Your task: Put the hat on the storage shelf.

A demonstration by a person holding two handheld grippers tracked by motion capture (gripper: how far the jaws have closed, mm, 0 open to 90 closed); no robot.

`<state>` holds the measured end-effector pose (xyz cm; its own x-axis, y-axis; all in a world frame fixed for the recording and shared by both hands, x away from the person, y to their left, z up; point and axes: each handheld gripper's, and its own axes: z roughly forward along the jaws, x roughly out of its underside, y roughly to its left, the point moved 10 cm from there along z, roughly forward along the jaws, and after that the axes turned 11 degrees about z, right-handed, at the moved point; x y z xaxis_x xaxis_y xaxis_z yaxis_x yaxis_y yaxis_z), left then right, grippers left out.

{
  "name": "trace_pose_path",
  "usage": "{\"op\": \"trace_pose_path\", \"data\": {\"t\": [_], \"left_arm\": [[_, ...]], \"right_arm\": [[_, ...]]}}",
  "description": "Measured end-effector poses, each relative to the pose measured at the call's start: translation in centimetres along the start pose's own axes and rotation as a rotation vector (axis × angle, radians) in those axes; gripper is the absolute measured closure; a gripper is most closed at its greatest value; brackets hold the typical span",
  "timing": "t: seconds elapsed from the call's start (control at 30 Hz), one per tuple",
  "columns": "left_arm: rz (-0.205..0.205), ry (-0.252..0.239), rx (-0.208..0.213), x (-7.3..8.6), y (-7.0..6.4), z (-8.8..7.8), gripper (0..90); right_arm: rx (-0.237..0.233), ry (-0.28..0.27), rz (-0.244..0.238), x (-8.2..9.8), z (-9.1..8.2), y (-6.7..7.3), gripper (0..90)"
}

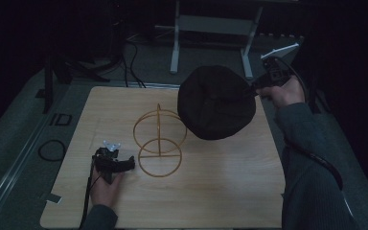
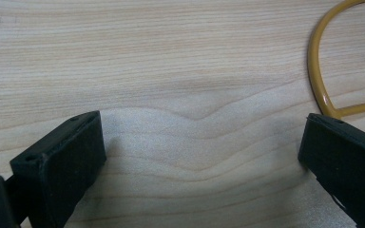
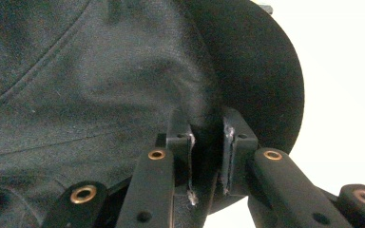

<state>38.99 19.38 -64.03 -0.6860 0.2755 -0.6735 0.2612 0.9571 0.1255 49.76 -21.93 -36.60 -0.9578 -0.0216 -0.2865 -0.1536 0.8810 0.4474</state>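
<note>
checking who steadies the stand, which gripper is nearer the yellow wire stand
Left. The left gripper rests on the table just beside the wire stand, jaws open. The right gripper is farther off, holding the black cap above.

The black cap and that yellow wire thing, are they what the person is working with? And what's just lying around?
In the job:
- black cap, pinched in the right gripper
- yellow wire stand in the middle of the table
- left gripper, open beside the stand

Just lying about:
- coiled black cable on the floor
- grey metal frame behind the table
</note>
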Motion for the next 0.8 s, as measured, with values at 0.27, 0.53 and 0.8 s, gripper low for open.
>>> {"op": "trace_pose_path", "data": {"t": [0.27,0.53,0.8], "left_arm": [[0.001,0.001,0.0,0.0,0.0,0.0,1.2],[0.001,0.001,0.0,0.0,0.0,0.0,1.2],[0.002,0.001,0.001,0.0,0.0,0.0,1.2]], "right_arm": [[-0.043,0.0,-0.018,-0.1,0.0,1.6,77.0],[-0.067,0.005,-0.031,-0.1,0.1,2.8,77.0],[-0.079,0.014,-0.041,-0.1,0.6,3.5,77.0]]}}
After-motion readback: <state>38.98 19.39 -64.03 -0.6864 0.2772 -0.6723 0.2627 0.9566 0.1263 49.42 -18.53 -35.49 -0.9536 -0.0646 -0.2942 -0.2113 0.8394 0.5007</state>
